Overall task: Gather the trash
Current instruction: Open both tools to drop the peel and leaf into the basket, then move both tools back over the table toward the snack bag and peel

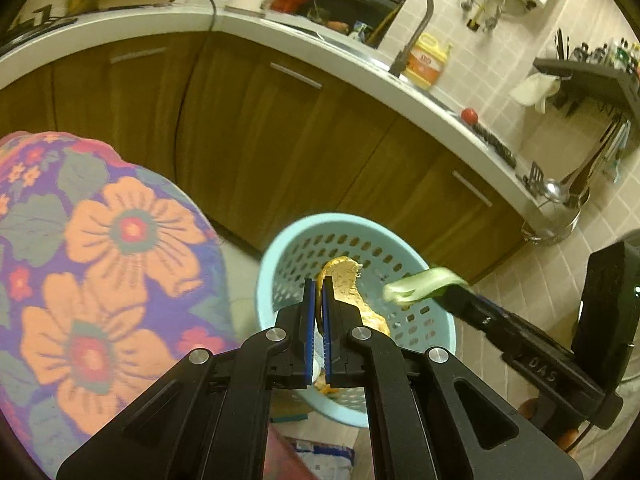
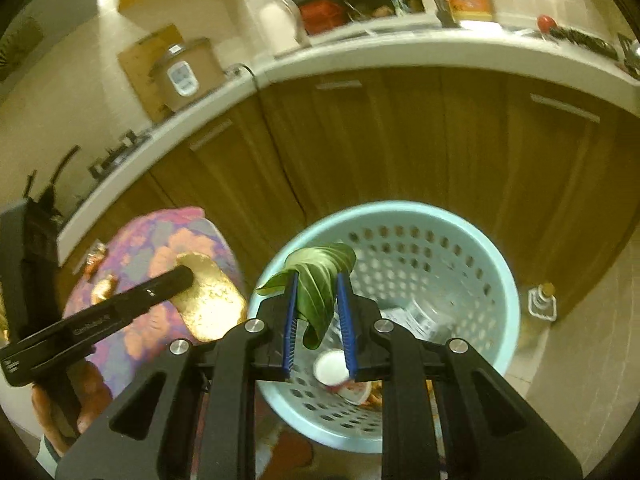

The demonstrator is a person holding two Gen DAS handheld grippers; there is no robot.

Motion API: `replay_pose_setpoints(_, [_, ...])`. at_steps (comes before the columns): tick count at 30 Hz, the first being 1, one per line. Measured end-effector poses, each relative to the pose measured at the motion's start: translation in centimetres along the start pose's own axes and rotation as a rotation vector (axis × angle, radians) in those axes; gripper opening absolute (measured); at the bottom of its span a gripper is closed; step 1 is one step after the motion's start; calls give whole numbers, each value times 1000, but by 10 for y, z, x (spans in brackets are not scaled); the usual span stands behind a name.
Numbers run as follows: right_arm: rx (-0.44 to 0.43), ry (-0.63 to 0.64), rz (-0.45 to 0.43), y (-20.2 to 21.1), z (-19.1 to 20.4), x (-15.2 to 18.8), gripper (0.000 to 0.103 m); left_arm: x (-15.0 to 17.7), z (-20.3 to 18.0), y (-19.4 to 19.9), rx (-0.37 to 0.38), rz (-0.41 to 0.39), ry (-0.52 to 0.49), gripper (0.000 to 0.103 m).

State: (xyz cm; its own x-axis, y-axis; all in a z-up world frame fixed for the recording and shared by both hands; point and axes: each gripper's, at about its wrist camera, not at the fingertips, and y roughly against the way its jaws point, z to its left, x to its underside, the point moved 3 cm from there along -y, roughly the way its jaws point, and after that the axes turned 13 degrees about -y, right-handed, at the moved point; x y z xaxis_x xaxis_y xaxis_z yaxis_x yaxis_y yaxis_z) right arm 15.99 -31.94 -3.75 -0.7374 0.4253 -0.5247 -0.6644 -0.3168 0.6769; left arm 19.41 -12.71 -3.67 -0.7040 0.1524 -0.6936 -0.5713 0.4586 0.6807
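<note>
One blue basket, one green leaf, one yellow peel, two tongs, one white cup.

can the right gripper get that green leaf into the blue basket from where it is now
Probably yes. The right gripper is shut on the green leaf and hangs over the open mouth of the blue basket, with nothing between them. The left gripper, holding a peel, is off to the side.
</note>
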Motion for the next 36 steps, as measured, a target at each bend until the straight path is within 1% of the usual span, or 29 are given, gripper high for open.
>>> replay_pose_setpoints(7, [68,-23,68,-19,-15,3,17,-3,-7,-22,-18,40,-5,1])
replay_pose_setpoints(10, [91,-33,96,-26,-21,6,19,-5,-6,-27,-29,54,-12,2])
replay_pose_setpoints(12, [95,-45,121,-30,-25,9,21,-6,-6,-31,-20,69,-2,2])
replay_pose_setpoints(13, [101,-46,130,-32,-26,10,22,-5,-6,-32,-20,74,2,7])
replay_pose_setpoints(15, [110,-36,138,-34,-28,12,24,-2,-6,-35,-12,91,3,13])
replay_pose_setpoints(17, [126,-27,139,-33,-28,13,24,-1,-8,-34,-22,93,-18,16])
replay_pose_setpoints(18, [128,-27,139,-33,-29,13,25,-1,-9,-33,-19,91,-23,19])
replay_pose_setpoints(19, [130,-32,144,-33,-29,12,27,-1,-10,-31,-15,86,-27,25])
replay_pose_setpoints(22, [121,-36,131,-28,-30,11,33,-6,-15,-23,-18,64,-48,30])
replay_pose_setpoints(24, [114,-38,111,-23,-29,9,42,-9,-17,-18,-14,54,-58,34])
replay_pose_setpoints(25, [108,-39,98,-19,-28,8,43,-10,-17,-14,-16,47,-64,36])
replay_pose_setpoints(29, [81,-35,67,-8,-22,5,45,-11,-14,-2,-21,30,-61,36])
replay_pose_setpoints(31, [71,-22,46,-2,-14,4,45,-11,-12,4,-24,20,-58,36])
replay_pose_setpoints(36, [17,16,2,11,13,2,45,-12,-3,36,-51,-29,-70,37])
